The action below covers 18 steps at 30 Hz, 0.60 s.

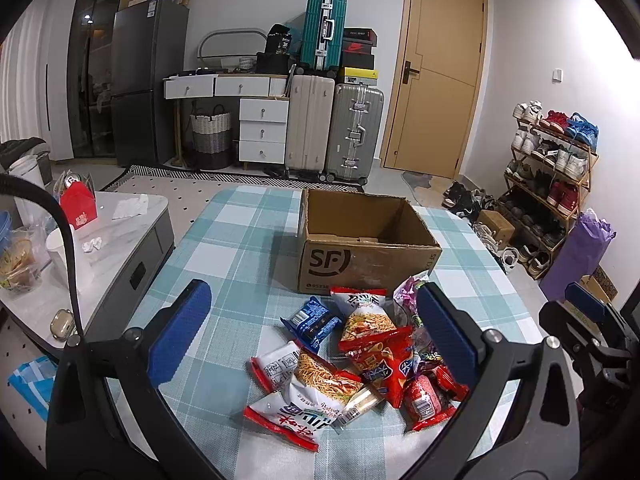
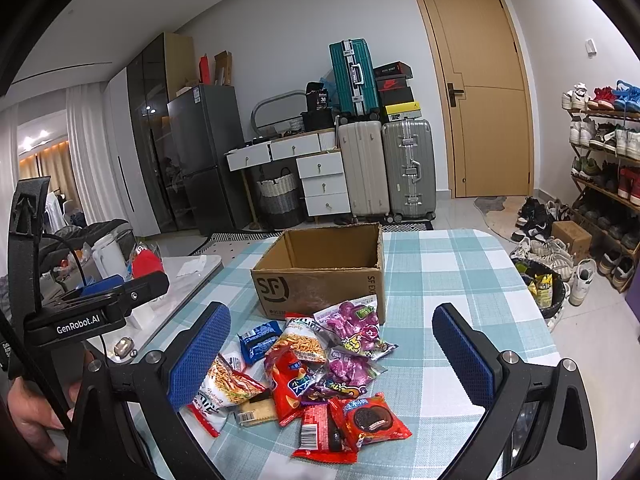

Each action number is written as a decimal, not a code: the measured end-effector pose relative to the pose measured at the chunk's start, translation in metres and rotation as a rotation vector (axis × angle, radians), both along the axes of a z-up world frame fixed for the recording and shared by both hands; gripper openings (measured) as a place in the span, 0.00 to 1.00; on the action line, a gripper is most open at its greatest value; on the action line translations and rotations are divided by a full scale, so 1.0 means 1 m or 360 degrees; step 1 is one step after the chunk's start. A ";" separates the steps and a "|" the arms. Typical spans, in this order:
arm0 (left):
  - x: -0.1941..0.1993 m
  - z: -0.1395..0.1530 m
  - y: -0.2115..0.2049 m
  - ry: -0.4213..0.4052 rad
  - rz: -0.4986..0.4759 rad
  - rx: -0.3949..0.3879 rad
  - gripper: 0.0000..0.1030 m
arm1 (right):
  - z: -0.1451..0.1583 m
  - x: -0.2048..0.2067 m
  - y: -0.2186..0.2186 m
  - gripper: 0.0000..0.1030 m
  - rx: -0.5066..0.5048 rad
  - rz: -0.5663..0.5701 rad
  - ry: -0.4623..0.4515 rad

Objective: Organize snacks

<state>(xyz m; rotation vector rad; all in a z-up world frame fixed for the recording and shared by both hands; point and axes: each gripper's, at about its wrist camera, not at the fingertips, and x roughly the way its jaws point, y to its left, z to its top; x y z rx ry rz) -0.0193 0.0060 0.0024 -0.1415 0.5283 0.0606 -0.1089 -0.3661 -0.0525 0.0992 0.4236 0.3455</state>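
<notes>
A pile of snack packets (image 1: 352,364) lies on the checked tablecloth (image 1: 240,240), just in front of an open, empty SF cardboard box (image 1: 360,240). The pile holds noodle-snack bags, a blue cookie pack (image 1: 312,320), red packs and purple bags (image 2: 356,336). My left gripper (image 1: 312,336) is open above the pile, holding nothing. My right gripper (image 2: 332,364) is open over the same pile (image 2: 308,376), also holding nothing. The box (image 2: 320,276) stands behind the pile in the right wrist view.
A low marble side table (image 1: 120,232) with cups and a red box stands to the left. Suitcases (image 1: 332,128), white drawers and a fridge line the far wall. A shoe rack (image 1: 552,168) and a trash bin (image 2: 540,284) are to the right.
</notes>
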 end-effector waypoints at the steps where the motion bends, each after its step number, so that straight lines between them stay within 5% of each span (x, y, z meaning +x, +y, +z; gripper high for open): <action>1: 0.000 0.000 0.000 0.0001 0.0000 0.0000 0.99 | 0.000 0.000 0.000 1.00 -0.0001 -0.0002 0.0001; 18: 0.000 -0.002 0.000 0.0002 -0.0002 -0.0002 0.99 | 0.001 -0.003 0.001 1.00 0.0003 0.0005 0.0012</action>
